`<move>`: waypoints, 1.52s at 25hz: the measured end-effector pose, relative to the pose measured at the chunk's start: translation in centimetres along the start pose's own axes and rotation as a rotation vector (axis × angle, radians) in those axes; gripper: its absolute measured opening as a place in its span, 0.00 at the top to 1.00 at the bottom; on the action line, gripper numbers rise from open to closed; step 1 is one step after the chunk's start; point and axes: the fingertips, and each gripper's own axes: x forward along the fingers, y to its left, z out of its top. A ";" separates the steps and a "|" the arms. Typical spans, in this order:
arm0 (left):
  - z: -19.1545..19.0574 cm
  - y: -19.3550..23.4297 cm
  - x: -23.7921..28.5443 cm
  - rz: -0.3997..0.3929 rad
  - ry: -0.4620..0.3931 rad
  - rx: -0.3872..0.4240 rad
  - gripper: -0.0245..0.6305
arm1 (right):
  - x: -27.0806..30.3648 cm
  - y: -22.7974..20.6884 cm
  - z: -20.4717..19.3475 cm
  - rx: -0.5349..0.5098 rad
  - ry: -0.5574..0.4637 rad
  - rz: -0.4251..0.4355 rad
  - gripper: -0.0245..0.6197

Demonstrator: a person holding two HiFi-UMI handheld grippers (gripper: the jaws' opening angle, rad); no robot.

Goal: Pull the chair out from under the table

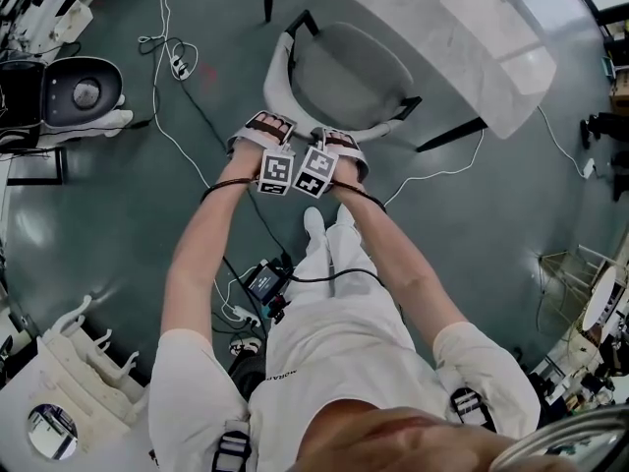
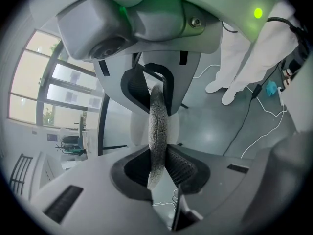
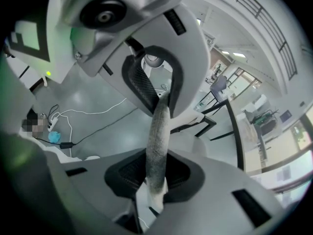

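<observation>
The person's white trousers and shoes (image 1: 314,222) fill the near part of the head view. A small black device (image 1: 265,281) with cables lies on the grey floor (image 1: 118,214) just beside the feet. Both bare forearms reach forward and come together at the wrists.

The left gripper (image 1: 267,131) and the right gripper (image 1: 339,144) sit side by side, their marker cubes almost touching. Both are at the near curve of the chair's white backrest (image 1: 280,77).

In the left gripper view the jaws are clenched on a thin, grey, textured strip (image 2: 157,126) that stands upright between the pads. The right gripper view shows its jaws clamped the same way on a like strip (image 3: 159,141). This appears to be the top edge of the backrest, though it is too close up to be sure.

Beyond the grippers the chair (image 1: 344,72) shows its grey seat, ringed by the backrest. The seat is mostly in the open, with its far right side against or just under the edge of the pale table (image 1: 472,37). Black table legs (image 1: 447,136) stand to either side of the chair.

Farther left on the floor are a white cable and a power strip (image 1: 180,64), well apart from the chair. A second seat with a dark pan (image 1: 84,91) stands near the left edge.
</observation>
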 end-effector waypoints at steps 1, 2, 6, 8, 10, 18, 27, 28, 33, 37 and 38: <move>0.1 -0.2 -0.2 -0.001 0.001 -0.001 0.85 | -0.2 0.3 0.1 -0.004 -0.001 0.003 0.83; 0.1 -0.4 -0.5 -0.002 0.002 -0.002 0.85 | -0.3 0.6 0.1 -0.009 -0.002 0.007 0.83; 0.0 -1.7 -1.6 -0.011 0.007 -0.006 0.85 | -1.0 2.2 0.8 -0.029 -0.009 0.028 0.83; -0.1 -2.6 -2.2 -0.019 0.009 -0.010 0.85 | -1.2 3.1 1.2 -0.034 -0.011 0.037 0.83; -0.2 -3.3 -2.7 -0.028 0.011 -0.008 0.85 | -1.3 3.9 1.5 -0.040 -0.012 0.044 0.83; -0.4 -6.1 -4.7 -0.046 0.008 -0.003 0.85 | -2.2 7.0 2.9 -0.045 -0.009 0.073 0.83; -0.8 -9.2 -7.0 -0.068 0.004 0.011 0.85 | -3.2 10.5 4.4 -0.049 -0.006 0.103 0.83; -0.8 -9.6 -7.2 -0.072 0.004 0.013 0.85 | -3.3 10.9 4.5 -0.054 -0.006 0.105 0.83; -0.8 -11.5 -8.4 -0.090 0.005 0.022 0.85 | -3.8 12.9 5.2 -0.080 -0.002 0.126 0.83; -0.9 -12.6 -9.2 -0.103 0.011 0.019 0.85 | -4.1 14.2 5.7 -0.082 -0.005 0.142 0.83; -0.9 -12.8 -9.4 -0.106 0.013 0.020 0.85 | -4.2 14.5 5.8 -0.087 -0.005 0.146 0.83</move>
